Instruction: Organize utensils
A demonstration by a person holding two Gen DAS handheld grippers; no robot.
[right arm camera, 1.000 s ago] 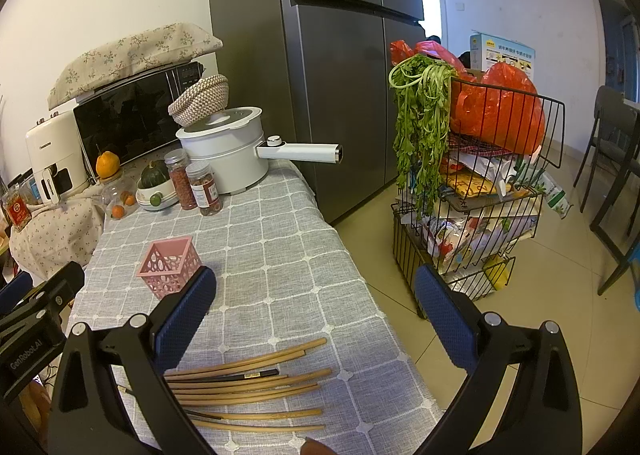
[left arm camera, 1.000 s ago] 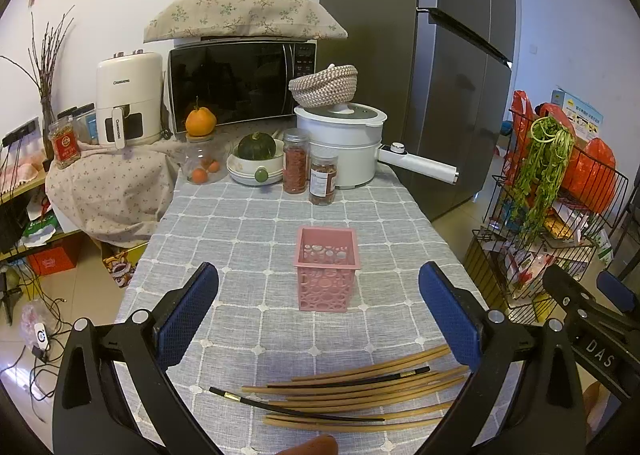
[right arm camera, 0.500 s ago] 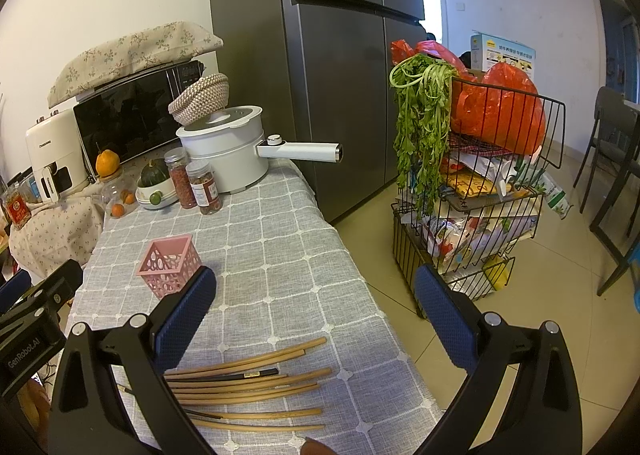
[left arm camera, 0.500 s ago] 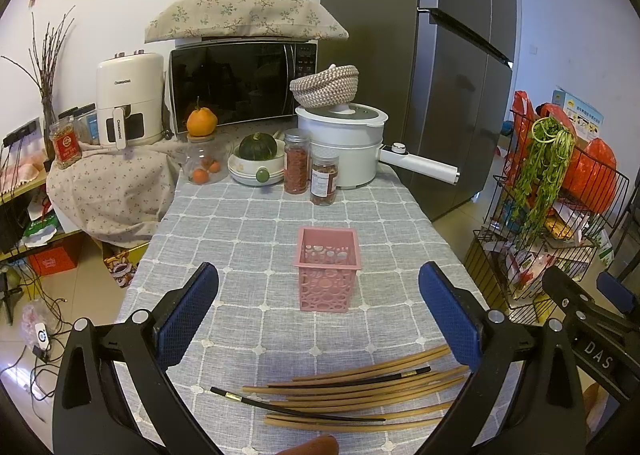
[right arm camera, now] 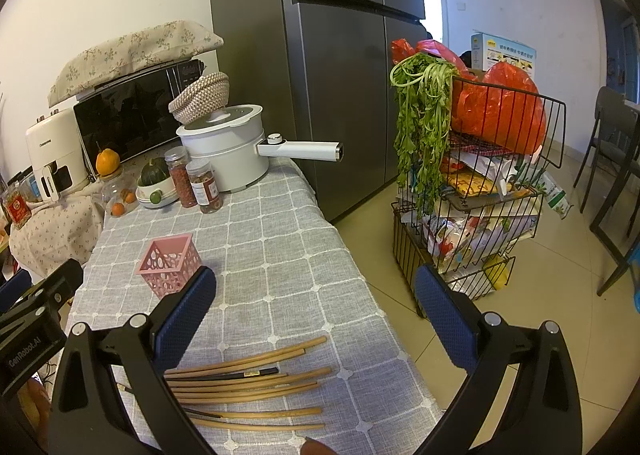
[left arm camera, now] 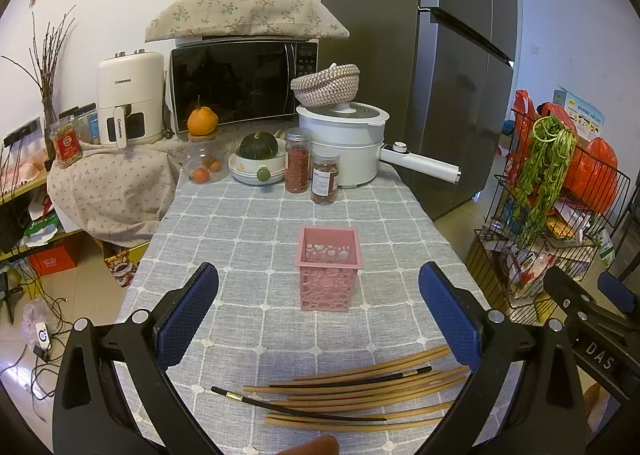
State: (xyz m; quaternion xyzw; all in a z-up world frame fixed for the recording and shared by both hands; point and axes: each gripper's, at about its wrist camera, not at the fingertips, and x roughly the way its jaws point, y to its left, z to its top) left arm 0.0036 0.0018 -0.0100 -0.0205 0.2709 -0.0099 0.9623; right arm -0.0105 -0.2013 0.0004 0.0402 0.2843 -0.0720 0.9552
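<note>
Comparing with a second ago, nothing on the worktop (left arm camera: pixel 248 223) has shifted; only a very slight drift of both views, so the task reads as not yet begun; EARLIER pictures and present ones match item for item.

Chopsticks (left arm camera: pixel 360 395): a loose fan of pale wooden sticks with two dark ones among them, lying flat at the near edge of the worktop, none lifted; same bundle in the right view (right arm camera: pixel 248 387).

Pink basket (left arm camera: pixel 329 267): perforated, upright, empty as far as can be seen, standing well beyond the chopsticks toward the middle; the likely destination.

Left gripper (left arm camera: pixel 318 305): held level above the near edge, jaws wide, nothing between them, chopsticks lying below and between the blue pads.

Right gripper (right arm camera: pixel 314 307): alongside, angled toward the worktop's right edge and the floor beyond, jaws wide, empty.

Judgement: both hover in a ready pose; first pick outstanding.
</note>
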